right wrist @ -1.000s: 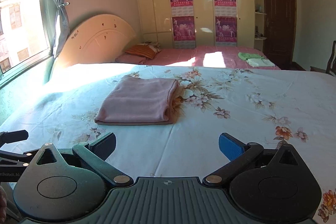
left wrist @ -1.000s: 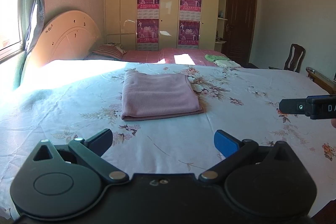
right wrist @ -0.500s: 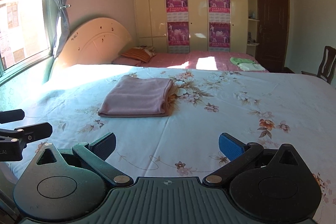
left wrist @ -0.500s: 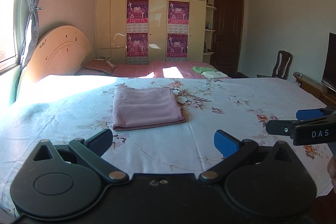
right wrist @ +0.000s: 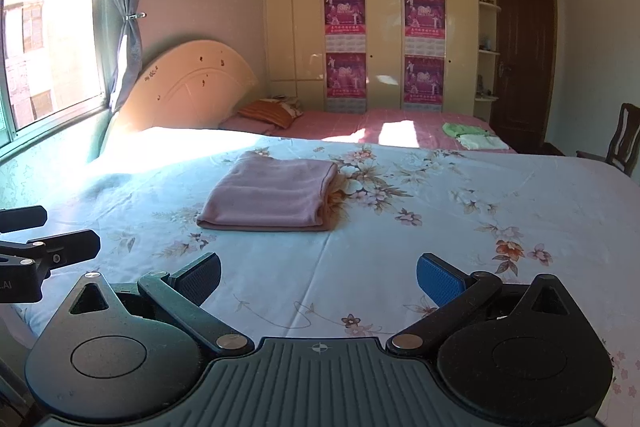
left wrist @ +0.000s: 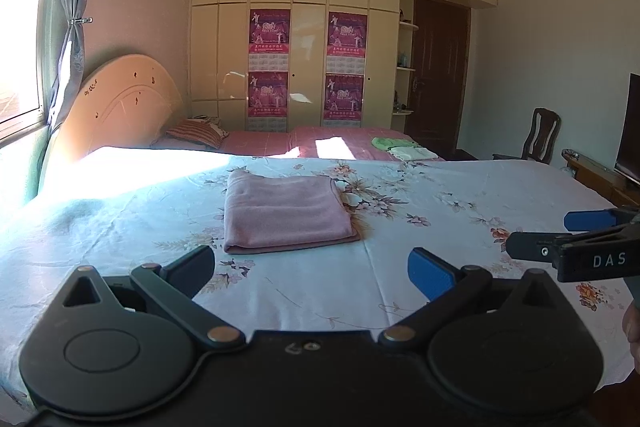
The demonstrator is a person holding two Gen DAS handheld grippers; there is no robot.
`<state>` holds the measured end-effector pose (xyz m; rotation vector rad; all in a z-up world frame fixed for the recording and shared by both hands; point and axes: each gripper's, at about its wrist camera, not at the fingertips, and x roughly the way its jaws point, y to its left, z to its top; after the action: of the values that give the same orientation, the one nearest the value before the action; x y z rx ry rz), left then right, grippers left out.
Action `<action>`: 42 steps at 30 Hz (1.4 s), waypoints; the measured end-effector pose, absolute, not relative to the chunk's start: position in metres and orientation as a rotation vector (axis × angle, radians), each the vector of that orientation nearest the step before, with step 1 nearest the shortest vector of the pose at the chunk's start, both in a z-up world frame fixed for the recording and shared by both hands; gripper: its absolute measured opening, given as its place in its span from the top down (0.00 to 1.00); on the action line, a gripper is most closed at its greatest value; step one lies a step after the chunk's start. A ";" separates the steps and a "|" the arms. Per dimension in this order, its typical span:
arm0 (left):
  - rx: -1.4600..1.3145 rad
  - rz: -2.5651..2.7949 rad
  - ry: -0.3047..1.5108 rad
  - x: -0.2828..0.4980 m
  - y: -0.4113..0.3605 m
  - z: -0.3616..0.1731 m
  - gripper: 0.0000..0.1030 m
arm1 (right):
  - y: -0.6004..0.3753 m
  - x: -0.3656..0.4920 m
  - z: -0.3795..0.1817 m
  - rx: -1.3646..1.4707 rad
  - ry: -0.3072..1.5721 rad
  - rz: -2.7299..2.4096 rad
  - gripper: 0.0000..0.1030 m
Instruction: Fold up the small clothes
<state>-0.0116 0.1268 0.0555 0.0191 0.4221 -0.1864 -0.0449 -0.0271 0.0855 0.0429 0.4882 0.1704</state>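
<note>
A pink garment (left wrist: 286,213) (right wrist: 276,195) lies folded into a neat rectangle on the floral bed sheet (left wrist: 440,211) (right wrist: 440,219), well ahead of both grippers. My left gripper (left wrist: 312,271) is open and holds nothing, near the bed's front edge. My right gripper (right wrist: 318,279) is also open and empty, beside it. Each gripper shows in the other's view: the right one (left wrist: 538,237) at the right edge, the left one (right wrist: 44,235) at the left edge.
A second bed with a pink cover (right wrist: 360,125) stands behind, bearing a striped pillow (left wrist: 198,133) and folded green and white clothes (right wrist: 474,137). A wooden headboard (left wrist: 120,107), a wardrobe wall with posters (left wrist: 308,67), a dark door (right wrist: 520,63) and a chair (left wrist: 540,135) surround the beds.
Both grippers have drawn back and risen away from the folded pink garment, which now looks smaller and farther. The garment itself has not moved. Both grippers stayed open.
</note>
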 end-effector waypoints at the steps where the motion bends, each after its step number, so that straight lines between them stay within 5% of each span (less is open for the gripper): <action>1: 0.019 -0.188 0.422 -0.012 0.127 0.055 0.00 | -0.027 -0.046 0.086 0.044 0.487 0.170 0.00; 42: 0.030 -0.197 0.407 -0.011 0.126 0.058 0.00 | -0.032 -0.048 0.094 0.036 0.475 0.164 0.00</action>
<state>-0.0114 0.1262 0.0584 0.0297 0.4072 -0.1974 -0.0476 -0.0322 0.0940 0.0357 0.4752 0.1636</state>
